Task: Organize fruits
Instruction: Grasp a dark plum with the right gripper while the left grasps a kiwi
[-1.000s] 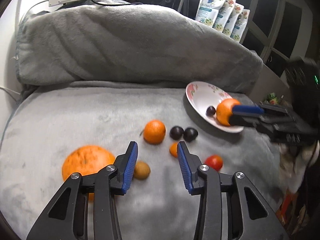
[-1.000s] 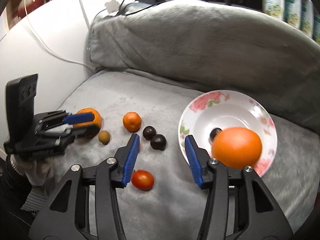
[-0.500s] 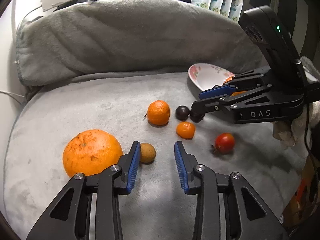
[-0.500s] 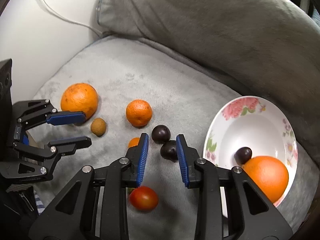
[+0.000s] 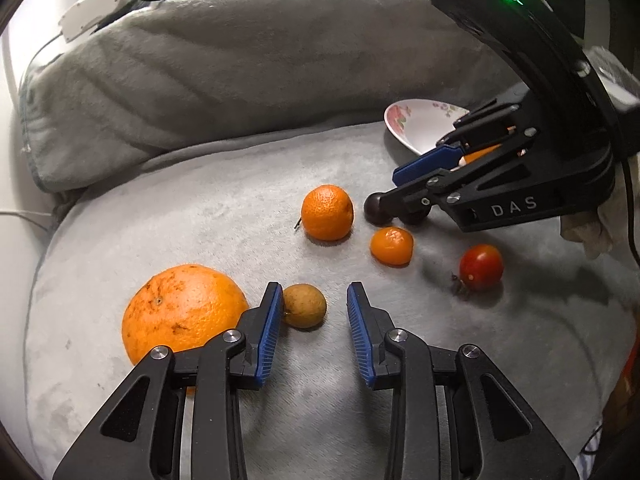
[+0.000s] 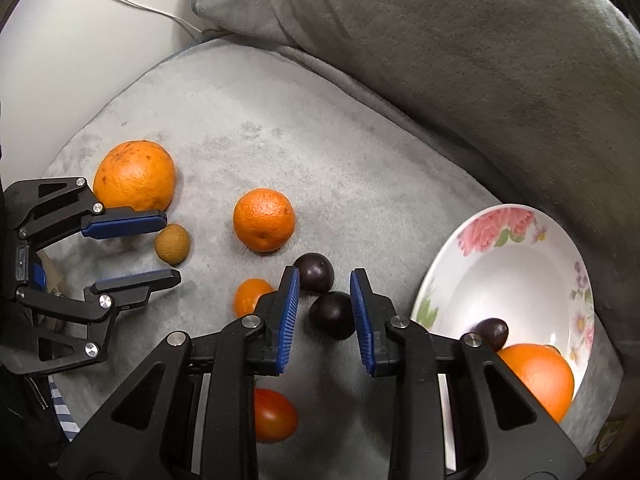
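My left gripper (image 5: 314, 288) is open low over the grey cushion. A small brown fruit (image 5: 304, 306) lies between its fingers, against the left pad and clear of the right one. A large orange (image 5: 184, 312) sits just to its left. My right gripper (image 6: 325, 271) straddles a dark plum (image 6: 332, 316) with its jaws narrow. A sliver of gap shows at the left pad. A second plum (image 6: 316, 272) lies just beyond it. A mandarin (image 6: 264, 219), a smaller one (image 6: 250, 296) and a tomato (image 6: 276, 414) lie loose. The flowered bowl (image 6: 500, 216) holds an orange (image 6: 536, 376) and a plum (image 6: 490, 332).
A thick grey back cushion (image 6: 440, 60) rises behind the seat. At the left are a white wall with a cable (image 6: 132, 4) and a white power strip (image 5: 96, 8) on the cushion top. A striped sleeve (image 6: 62, 412) shows below my left gripper.
My right gripper moved from the bowl, where the orange stayed, over to the dark plums and narrowed its jaws. My left gripper sank toward the brown fruit and narrowed slightly.
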A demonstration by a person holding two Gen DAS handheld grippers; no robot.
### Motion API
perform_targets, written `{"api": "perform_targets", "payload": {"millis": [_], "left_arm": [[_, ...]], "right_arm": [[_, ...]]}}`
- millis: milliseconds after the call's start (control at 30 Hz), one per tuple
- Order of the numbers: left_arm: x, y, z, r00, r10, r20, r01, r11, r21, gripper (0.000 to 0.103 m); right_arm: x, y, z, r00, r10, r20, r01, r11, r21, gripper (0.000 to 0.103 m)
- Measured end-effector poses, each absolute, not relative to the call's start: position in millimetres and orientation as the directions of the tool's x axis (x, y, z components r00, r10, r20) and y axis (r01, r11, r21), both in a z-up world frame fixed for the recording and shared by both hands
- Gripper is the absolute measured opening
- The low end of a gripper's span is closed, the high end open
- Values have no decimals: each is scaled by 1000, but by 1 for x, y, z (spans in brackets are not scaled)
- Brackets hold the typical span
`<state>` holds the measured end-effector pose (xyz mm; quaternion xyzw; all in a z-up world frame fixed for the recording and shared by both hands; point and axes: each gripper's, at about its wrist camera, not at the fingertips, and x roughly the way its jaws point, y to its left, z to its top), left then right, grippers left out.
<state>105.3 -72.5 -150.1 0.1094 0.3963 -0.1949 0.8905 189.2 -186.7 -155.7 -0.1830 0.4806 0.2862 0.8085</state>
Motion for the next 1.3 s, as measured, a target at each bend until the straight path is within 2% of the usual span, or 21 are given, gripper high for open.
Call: {"api": "perform_targets", "payload": {"millis": [300,633,867,933,1000,1300], "left_arm": [[103,-77,-153,622,-225,-750,446,889,103,32],[102,-72,-151,610,-243,-754,462,883,89,32],[103,-84,-155,604,-190,-774,499,847,182,32],[105,-88,-156,609,-162,-776,498,840,216,23],[106,-91,-157,620,-143,-772,497,833,244,23],[104,-84,-152,618,-187,-764,464,871,163,23]], "right_arm": [[191,-170,-160,341,284,-896,-678,735,-25,28],[199,-170,-162,300,303,-904,-677,736,22,28],[207,-172,-164,244,333,-911,-678,730,85,28],[206,-171,-163,241,332,-912,-685,724,83,28],[204,-169,-162,253,323,-912,-695,717,61,24],[202,-173,-162,286,342,-895,-685,726,58,23]]}}
